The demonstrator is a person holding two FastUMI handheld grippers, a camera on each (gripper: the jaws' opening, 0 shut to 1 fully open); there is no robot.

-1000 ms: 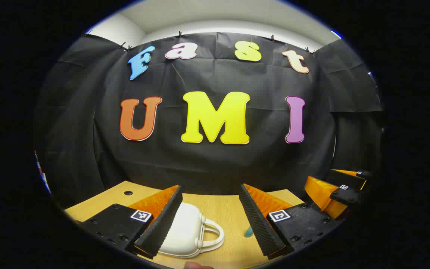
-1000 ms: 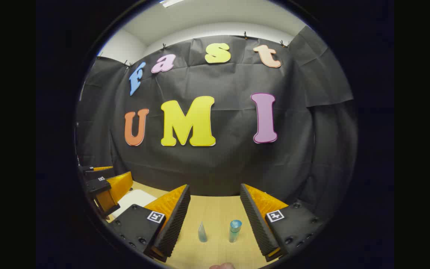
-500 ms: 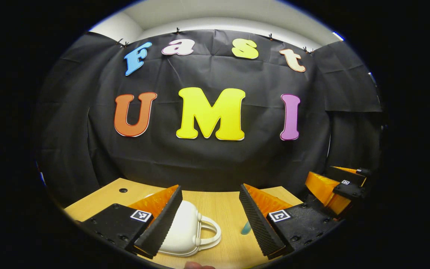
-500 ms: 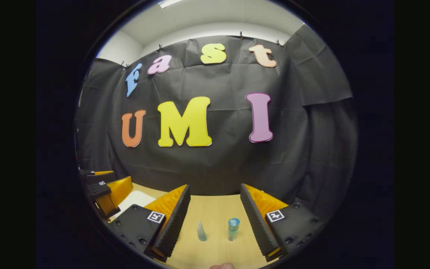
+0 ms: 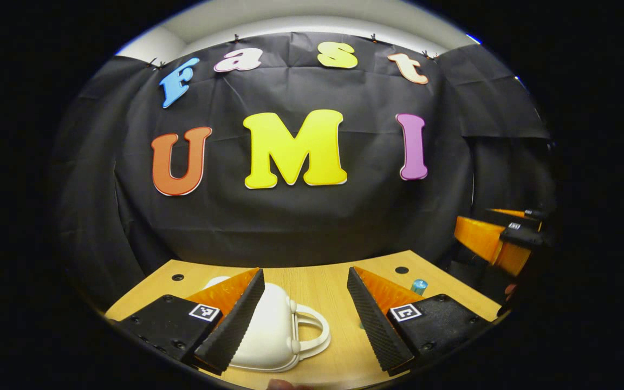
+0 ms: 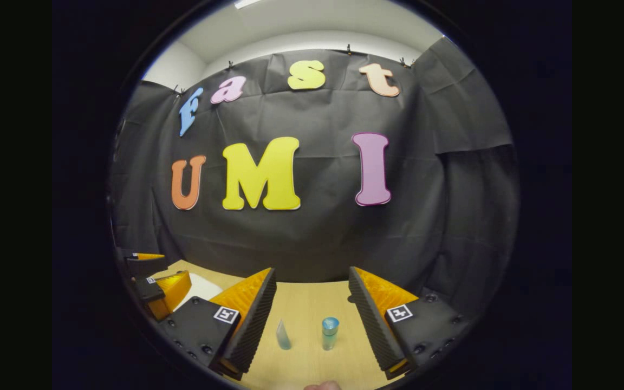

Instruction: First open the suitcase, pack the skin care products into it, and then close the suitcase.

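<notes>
A small white suitcase (image 5: 268,327) with a loop handle lies closed on the wooden table, partly behind my left finger in the left gripper view. My left gripper (image 5: 304,314) hangs open above it, touching nothing. In the right gripper view a pale blue tube (image 6: 283,336) and a blue-capped bottle (image 6: 329,332) stand upright on the table between the open fingers of my right gripper (image 6: 312,314), which does not touch them. The bottle's cap (image 5: 419,285) peeks out beyond my left gripper's right finger. The suitcase (image 6: 198,288) also shows as a white patch at the left.
The wooden table (image 5: 312,281) has small round holes near its back corners and ends at the black cloth wall. The right gripper (image 5: 499,244) shows at the far right of the left gripper view; the left gripper (image 6: 160,287) shows at the far left of the right gripper view.
The left gripper's view has tipped down and turned, showing more table and the bottle's cap. The right gripper drifted slightly right, so the tube and bottle slid left. Both stay open.
</notes>
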